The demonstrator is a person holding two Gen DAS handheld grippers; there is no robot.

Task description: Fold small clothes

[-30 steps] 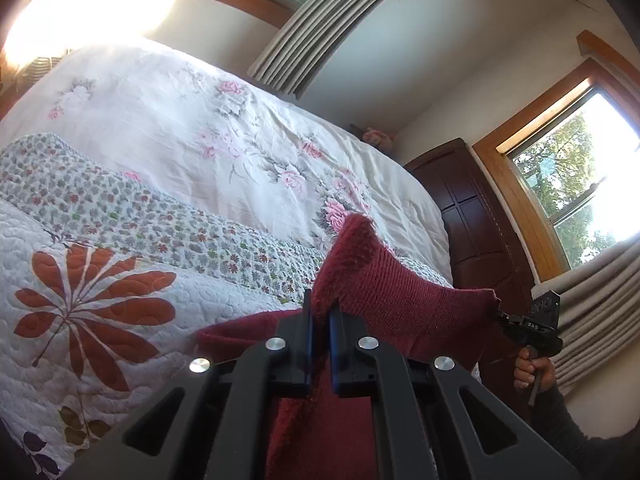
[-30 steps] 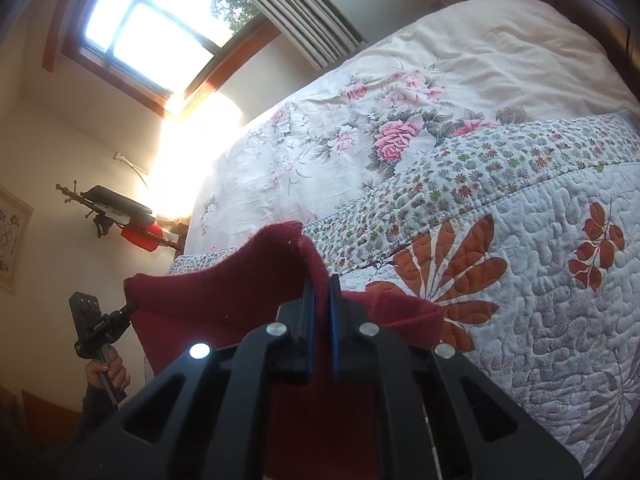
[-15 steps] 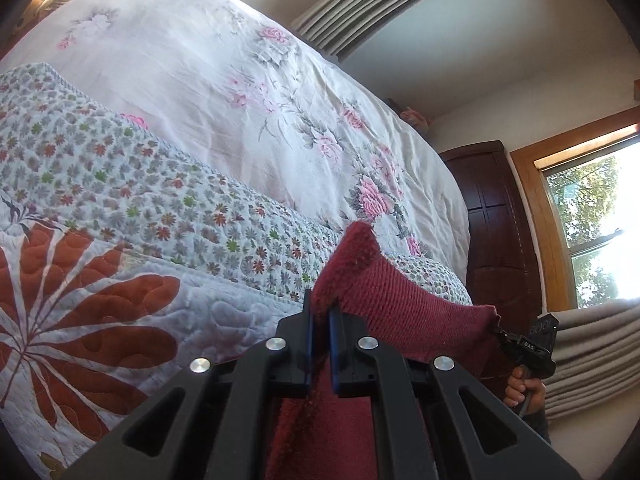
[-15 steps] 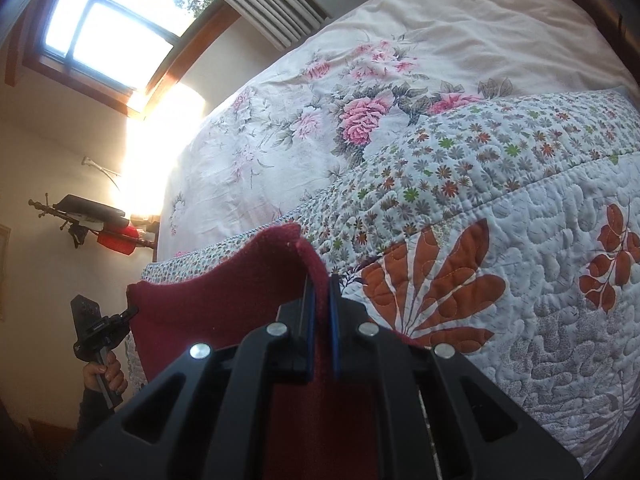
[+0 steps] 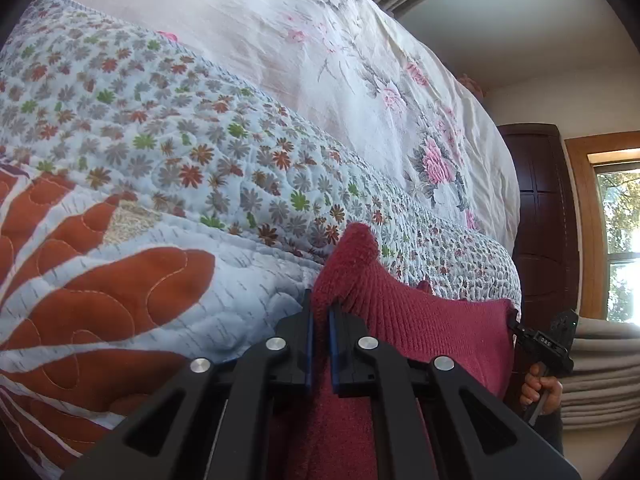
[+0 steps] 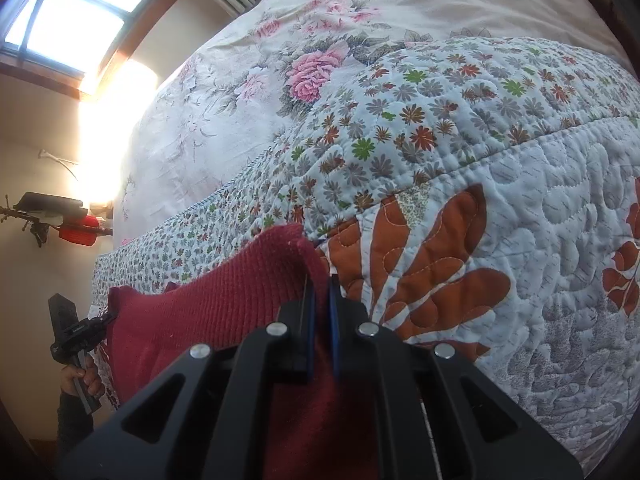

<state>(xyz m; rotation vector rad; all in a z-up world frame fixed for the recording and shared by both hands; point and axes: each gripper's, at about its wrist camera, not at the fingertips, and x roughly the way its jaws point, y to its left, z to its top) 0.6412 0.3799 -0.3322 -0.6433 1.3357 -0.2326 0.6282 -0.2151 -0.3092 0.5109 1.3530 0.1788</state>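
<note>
My left gripper (image 5: pixel 320 312) is clamped on 1 corner of the dark red knitted garment (image 5: pixel 420 320), jaws nearly together with the fabric bunched up between them. My right gripper (image 6: pixel 320 288) pinches the other corner the same way, and the garment (image 6: pixel 208 312) hangs stretched between the 2 tools, held up just in front of the quilt (image 5: pixel 132 248). The quilt, with orange leaves and a small-flower border, lies nearer me than the pale rose-print bedspread (image 5: pixel 320 48) beyond it. A dark wooden bed frame (image 5: pixel 544 216) stands past the quilt's far end.
</note>
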